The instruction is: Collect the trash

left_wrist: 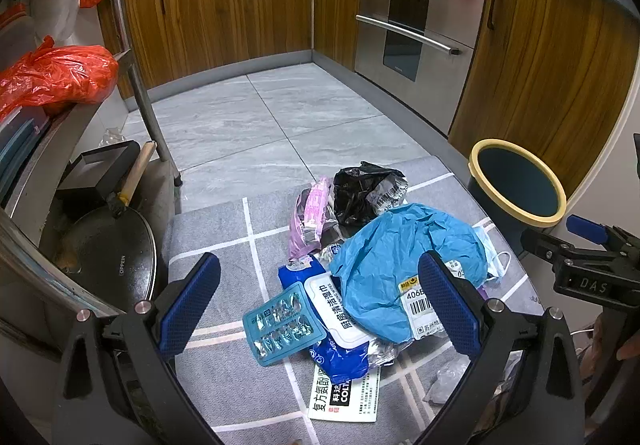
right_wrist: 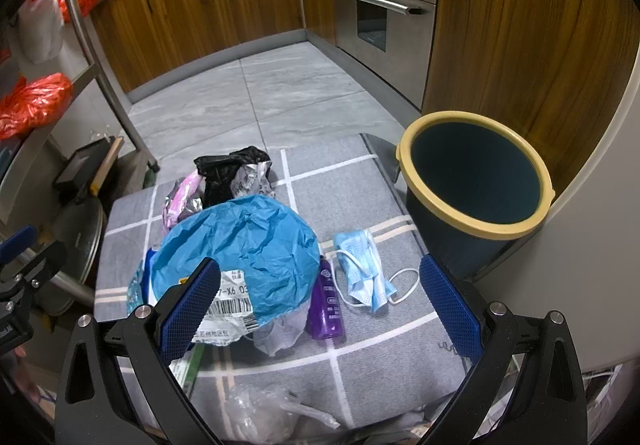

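Two claws hang over a grey checked mat (right_wrist: 360, 357) strewn with trash, and both of yours stand wide with nothing between the blue pads. Your right claw (right_wrist: 320, 305) has the dark bin (right_wrist: 476, 221) with its yellow rim ahead and to its right, just off the mat's far right corner, standing upright and open. Ahead of your left claw (left_wrist: 320, 301) and a little right lies the crumpled blue bag (left_wrist: 404, 257), the biggest piece, draped over a parcel label. Beyond that sits a black bag (left_wrist: 360, 193) with a pink wrapper (left_wrist: 312, 217) touching its left side. Directly between your left claw's fingers lie a blue wet-wipe pack (left_wrist: 340, 309) and, at its left edge, a teal blister strip (left_wrist: 284, 325). Between your right claw's fingers lie a pale blue face mask (right_wrist: 364, 269) and, just left of it, a small purple bottle (right_wrist: 326, 305) on its side.
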